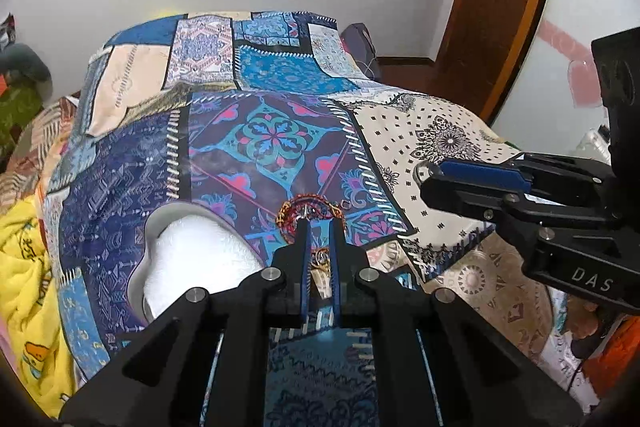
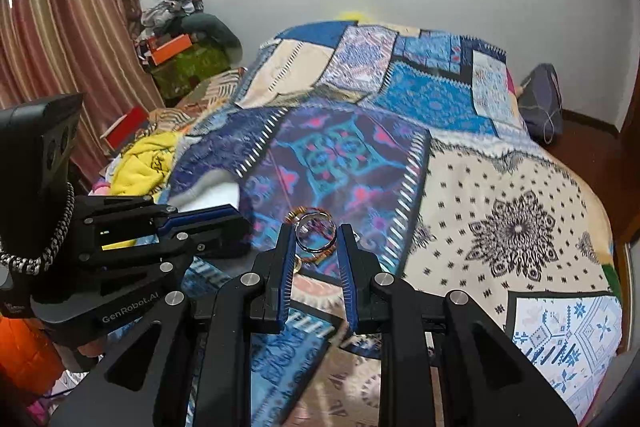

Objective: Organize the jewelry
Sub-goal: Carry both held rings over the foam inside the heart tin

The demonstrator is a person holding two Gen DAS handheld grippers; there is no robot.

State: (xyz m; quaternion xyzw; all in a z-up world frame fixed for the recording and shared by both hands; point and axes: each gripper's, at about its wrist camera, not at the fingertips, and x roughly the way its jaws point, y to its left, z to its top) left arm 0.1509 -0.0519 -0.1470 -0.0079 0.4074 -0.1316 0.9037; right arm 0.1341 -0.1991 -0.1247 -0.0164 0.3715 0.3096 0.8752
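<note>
My right gripper (image 2: 316,233) is shut on a silver bangle (image 2: 316,231) and holds it above the bed; the ring also shows at its tip in the left wrist view (image 1: 425,171). My left gripper (image 1: 320,225) hovers over a pile of red and gold bracelets (image 1: 310,209) on the patchwork bedspread (image 1: 260,131), fingers narrowly apart with nothing clamped between them that I can see. The pile also shows in the right wrist view (image 2: 298,215), behind the bangle. A white heart-shaped box (image 1: 192,259) with white lining lies left of the pile.
The bed runs back to a white wall. A yellow blanket (image 1: 24,267) and clutter lie at the bed's left side, with a striped curtain (image 2: 60,27) beyond. A wooden door frame (image 1: 500,7) and dark floor are at the right.
</note>
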